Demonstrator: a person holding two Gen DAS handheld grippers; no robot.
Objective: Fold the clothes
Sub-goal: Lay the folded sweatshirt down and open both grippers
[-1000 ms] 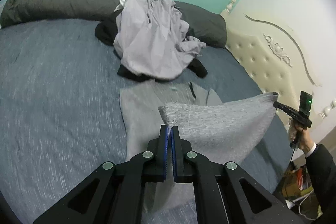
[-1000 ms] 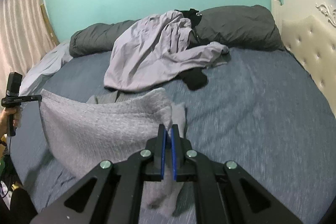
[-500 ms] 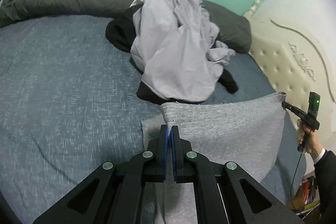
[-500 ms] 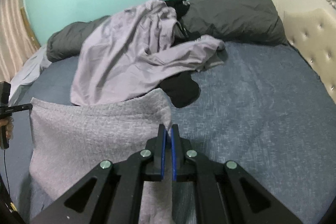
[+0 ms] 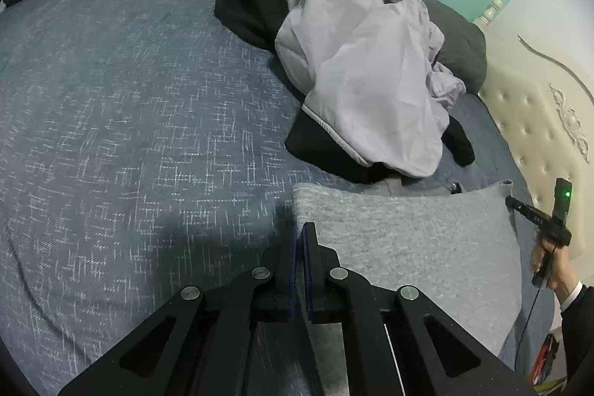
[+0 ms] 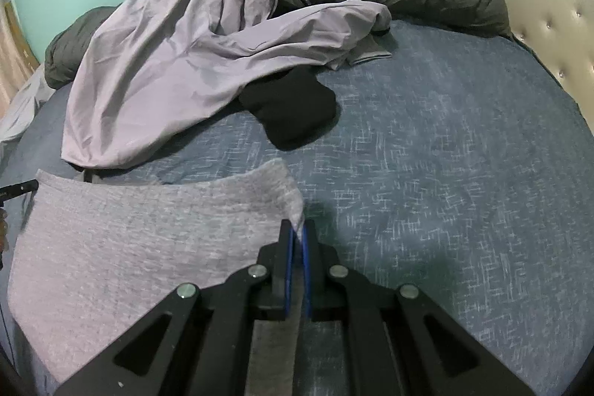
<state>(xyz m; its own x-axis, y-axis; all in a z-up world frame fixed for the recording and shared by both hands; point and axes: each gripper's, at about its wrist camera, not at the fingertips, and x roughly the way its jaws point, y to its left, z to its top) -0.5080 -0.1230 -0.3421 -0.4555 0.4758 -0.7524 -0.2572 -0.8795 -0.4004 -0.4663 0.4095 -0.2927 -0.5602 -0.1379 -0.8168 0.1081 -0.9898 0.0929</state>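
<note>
- Blue woven bedspread (image 5: pixel 130 136) carries everything.
- Crumpled lilac jacket (image 6: pixel 178 62) lies heaped over black clothes beyond.
- Heather-grey knit garment (image 5: pixel 408 247) stretches between both grippers (low over the bedspread).
- Left gripper (image 5: pixel 299 236) pinches one corner.
- Right gripper (image 6: pixel 296 236) pinches the other.

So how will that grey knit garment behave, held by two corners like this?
Probably floppy: the grey knit garment sags in a curve between the left gripper and the right gripper. Likely light, since pinched corners alone carry it. The fuzzy knit probably grips the pads rather than slipping.
</note>
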